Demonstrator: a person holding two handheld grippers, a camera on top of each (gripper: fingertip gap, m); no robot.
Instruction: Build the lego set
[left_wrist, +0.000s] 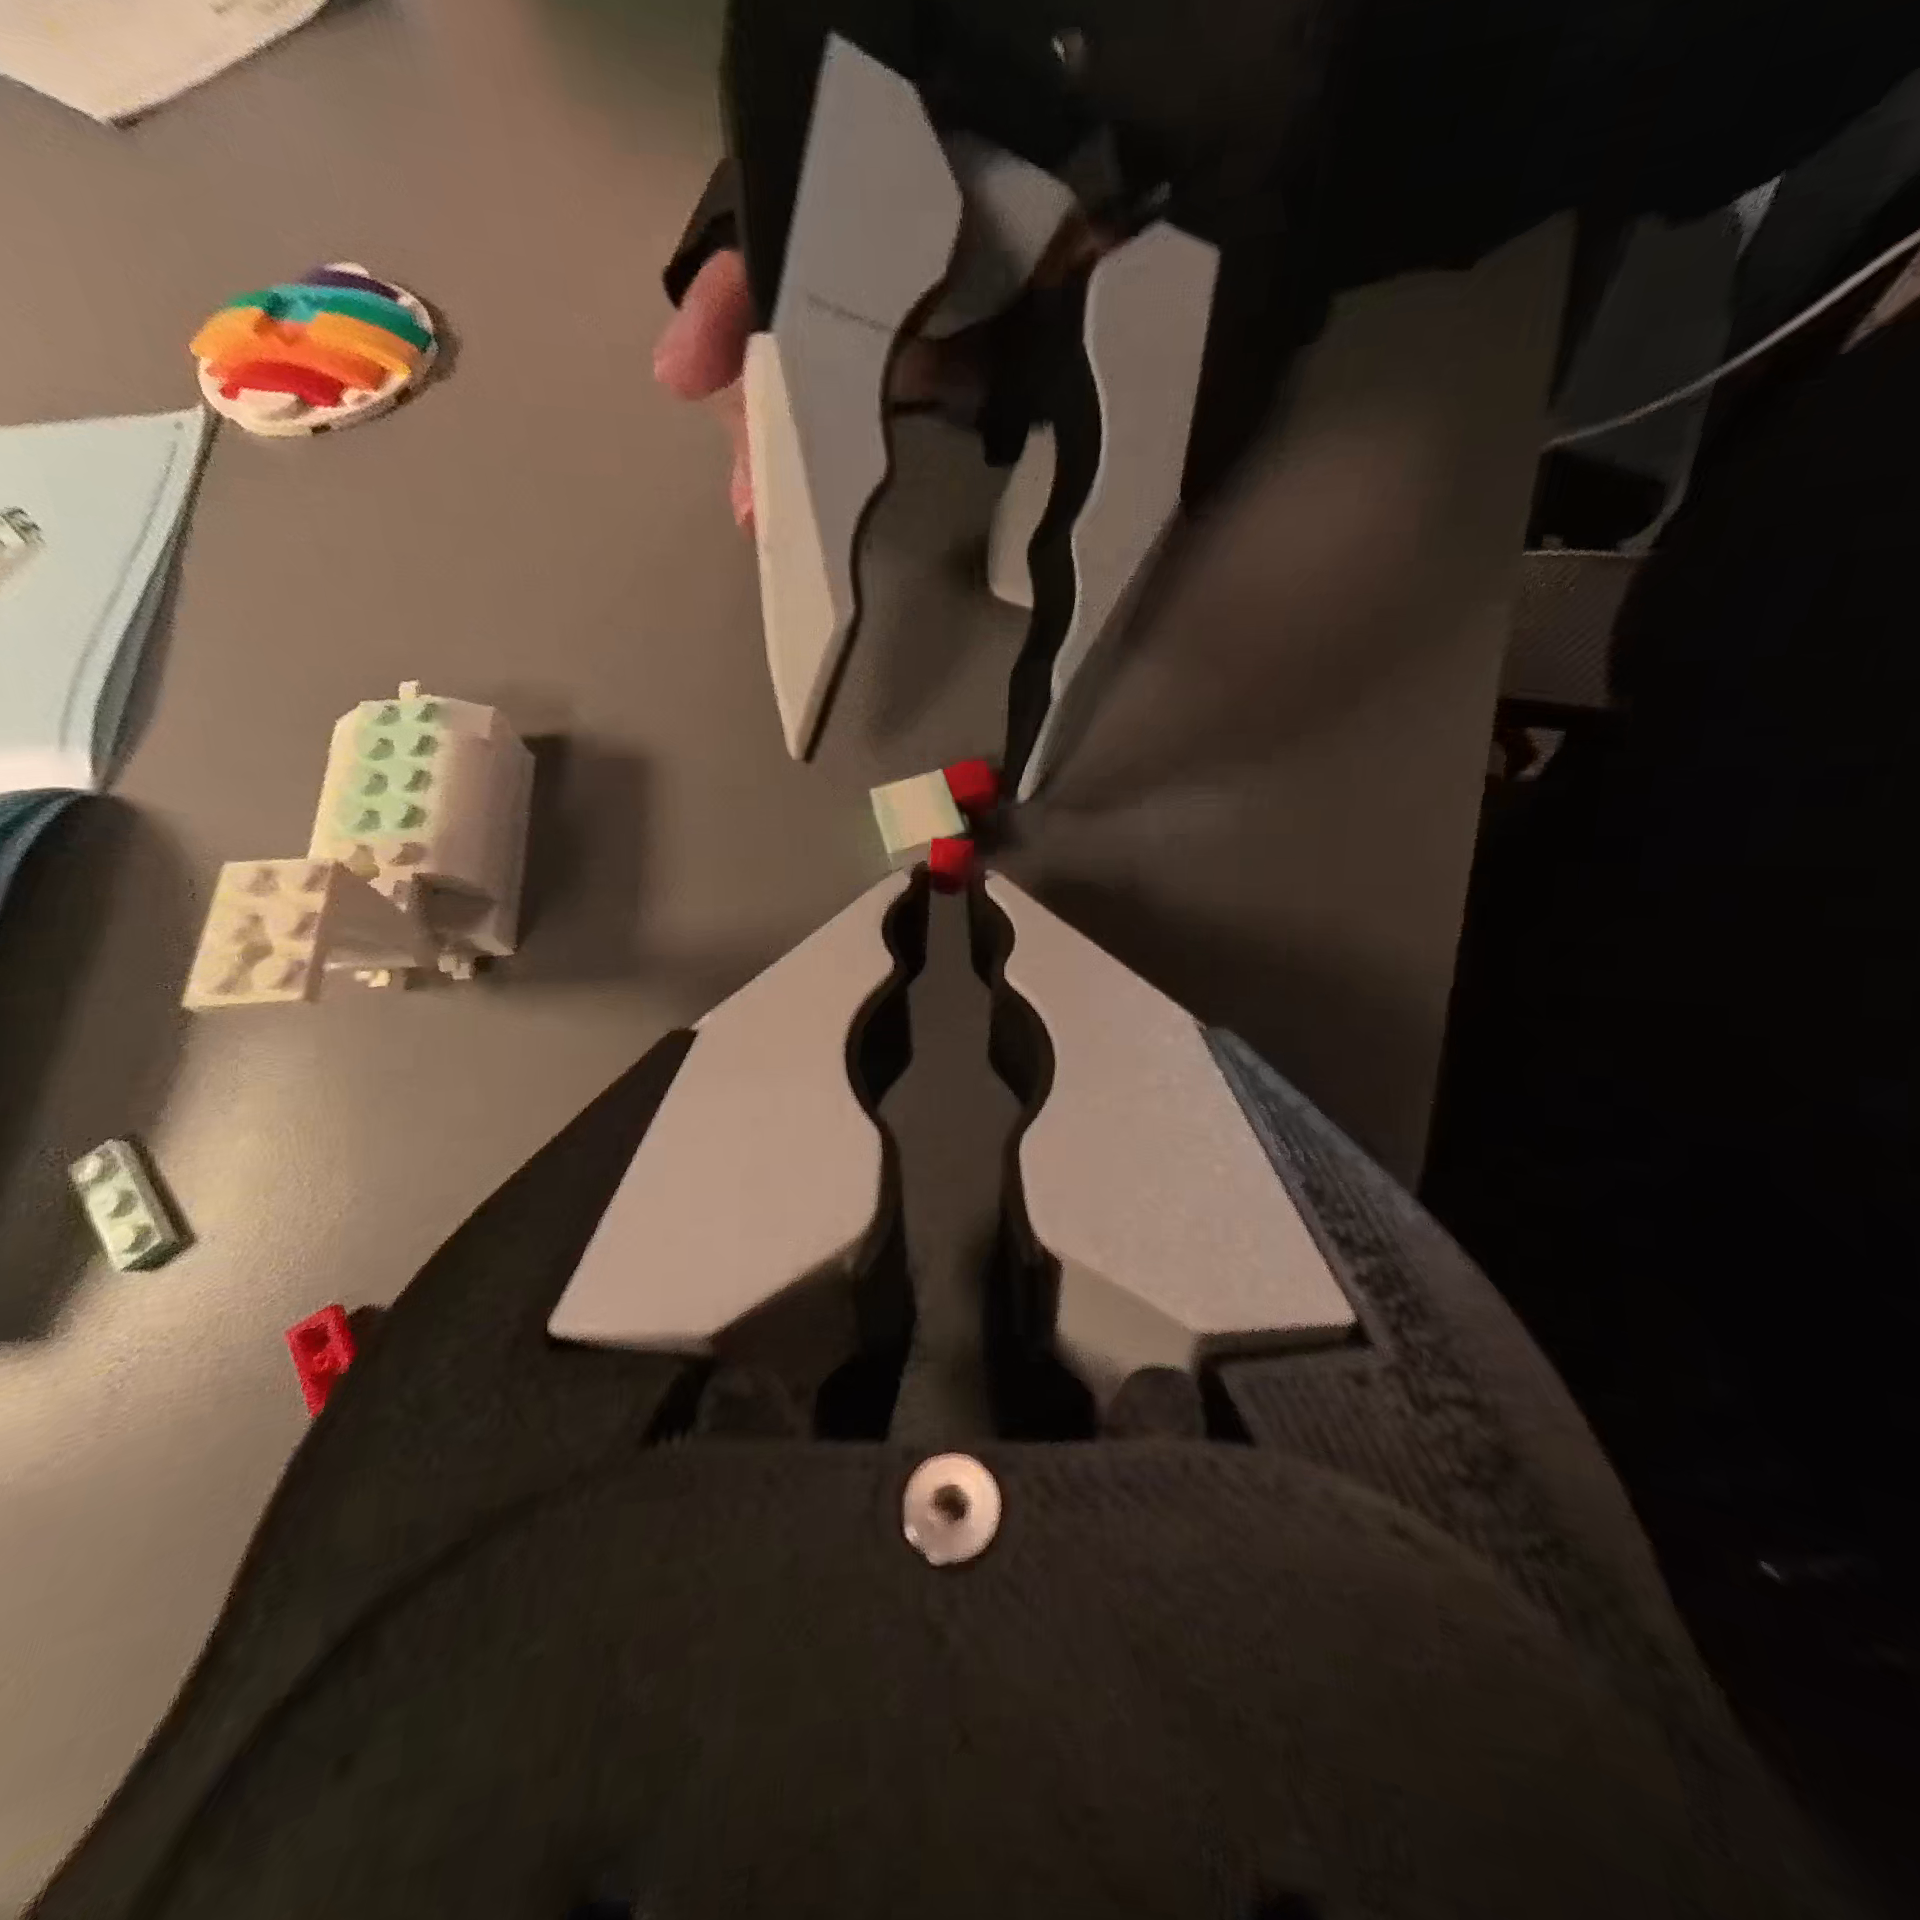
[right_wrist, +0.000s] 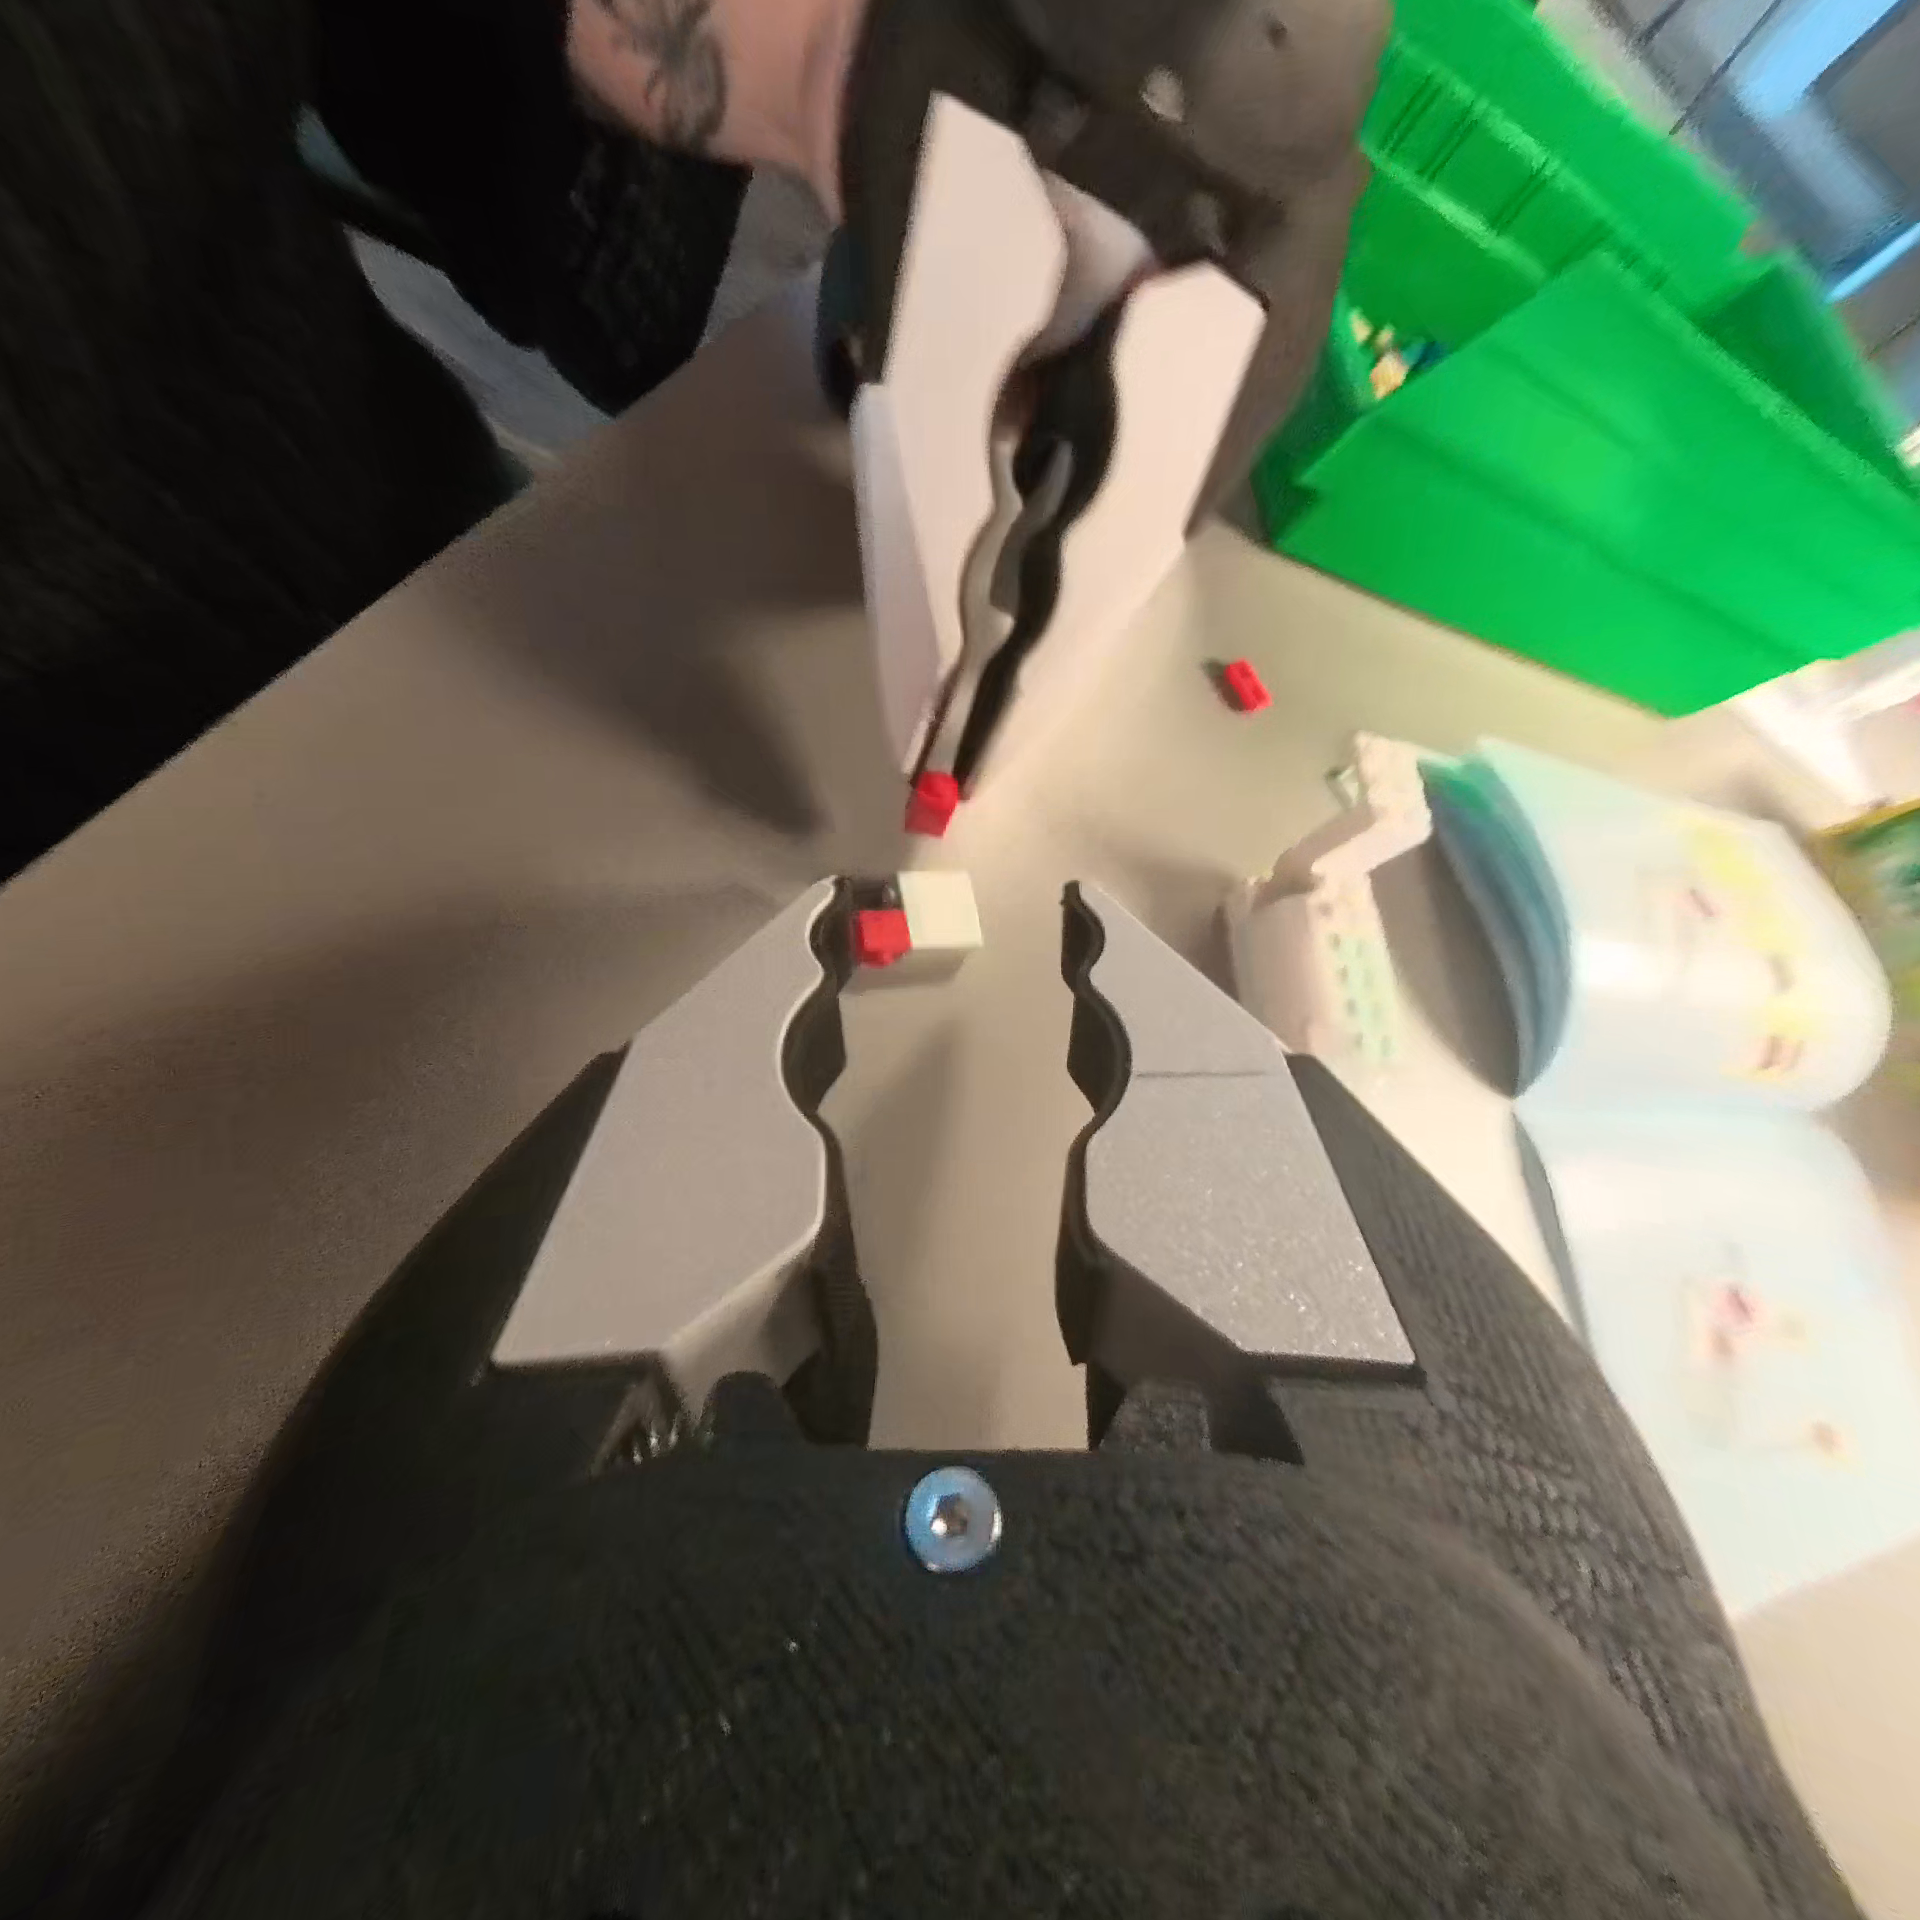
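Observation:
In the left wrist view my left gripper (left_wrist: 953, 878) is shut on a small red brick (left_wrist: 951, 862) at its tips. Just beyond it lies a pale white brick (left_wrist: 914, 821) with a second small red piece (left_wrist: 971, 779) on its side. My right gripper (left_wrist: 912, 769) comes in from above, open, with that brick between its fingers. In the right wrist view my right gripper (right_wrist: 948, 894) is open; the white brick (right_wrist: 940, 920) and its red piece (right_wrist: 881, 935) sit against its left finger. The left gripper (right_wrist: 940, 769) holds its red brick (right_wrist: 930, 805) just above them.
A white and pale green lego build (left_wrist: 416, 852) lies left of the grippers, also in the right wrist view (right_wrist: 1340, 935). A rainbow disc (left_wrist: 312, 348), a pale green plate (left_wrist: 130, 1205) and a loose red brick (left_wrist: 320, 1351) lie around it. Green bins (right_wrist: 1610, 416) stand behind. The table edge (left_wrist: 1455, 935) is close on the right. The tips of both grippers are at nearly the same place. Left tips and right tips are each some 15 cm from the pale green plate (left_wrist: 130, 1205).

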